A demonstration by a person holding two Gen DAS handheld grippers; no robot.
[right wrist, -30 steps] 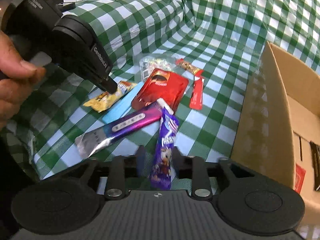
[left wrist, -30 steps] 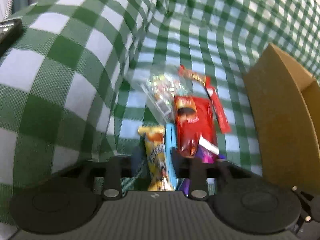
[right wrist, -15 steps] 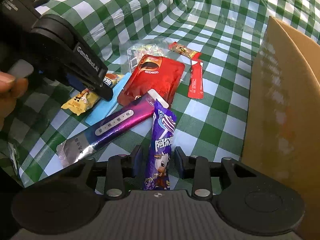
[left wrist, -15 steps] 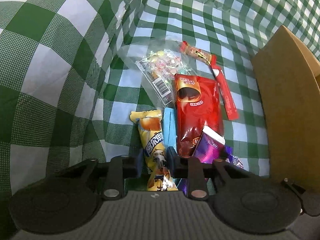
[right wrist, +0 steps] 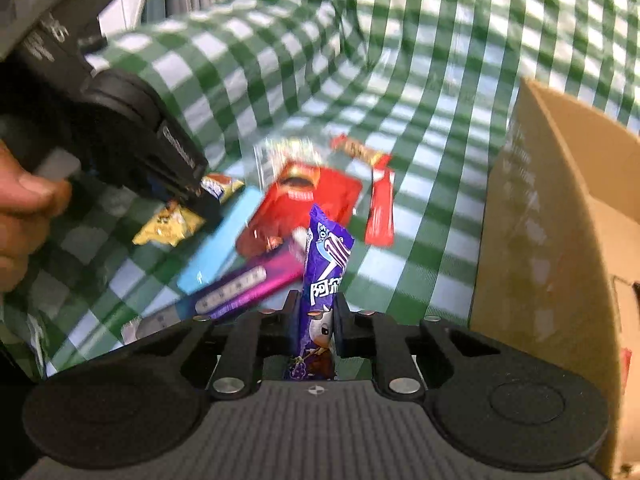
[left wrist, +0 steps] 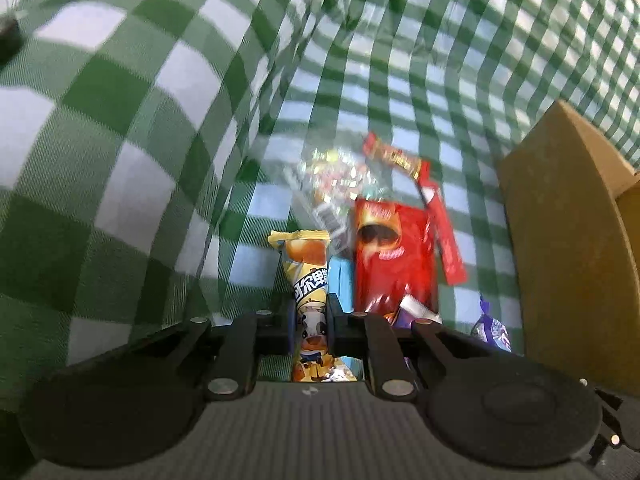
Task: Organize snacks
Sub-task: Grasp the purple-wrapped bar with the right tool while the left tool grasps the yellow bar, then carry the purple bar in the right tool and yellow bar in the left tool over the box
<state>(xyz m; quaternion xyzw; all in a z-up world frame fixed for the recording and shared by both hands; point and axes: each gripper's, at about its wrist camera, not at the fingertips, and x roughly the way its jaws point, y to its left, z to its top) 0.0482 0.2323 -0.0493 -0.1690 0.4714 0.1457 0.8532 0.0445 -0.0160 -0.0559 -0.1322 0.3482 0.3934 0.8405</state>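
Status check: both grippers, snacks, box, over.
Left hand-held gripper shut on yellow snack bar. Right hand-held gripper shut on purple snack bar. Cardboard box open at right, path clear.

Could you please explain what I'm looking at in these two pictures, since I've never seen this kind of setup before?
No robot here: a person holds a two-finger gripper in each hand, each carrying a fisheye camera looking forward along its fingers. One picture is from the left gripper, shut on a yellow snack packet. The other is from the right gripper, shut on a purple snack packet; it also shows the person's left hand. On the green checked cloth lie a red pouch, a red stick, a blue bar and a clear candy bag. A cardboard box stands to the right.
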